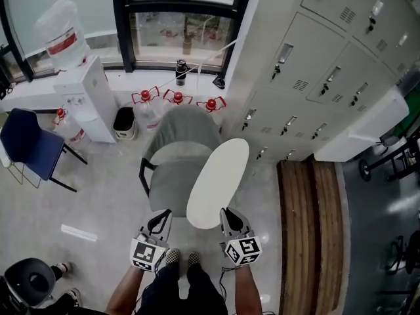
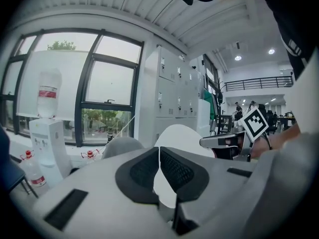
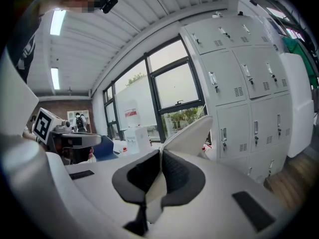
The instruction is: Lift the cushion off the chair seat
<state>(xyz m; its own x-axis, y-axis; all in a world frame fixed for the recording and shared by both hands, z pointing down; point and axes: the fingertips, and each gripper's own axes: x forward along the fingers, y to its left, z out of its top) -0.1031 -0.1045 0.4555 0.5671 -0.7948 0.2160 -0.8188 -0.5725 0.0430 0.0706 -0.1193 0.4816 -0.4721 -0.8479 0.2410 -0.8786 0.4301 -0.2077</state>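
We hold the cushion raised over the chair seat. The left gripper and right gripper have their fingers closed on its near edge. Its long axis extends away from both, tilted rightward.

No writing can be read anywhere. The water bottle standing on the water dispenser wears a red label whose print is too small to make out. The lockers, to the right of the dispenser, carry small door tags, illegible. The left marker cube and the right marker cube bear only black-and-white square patterns.
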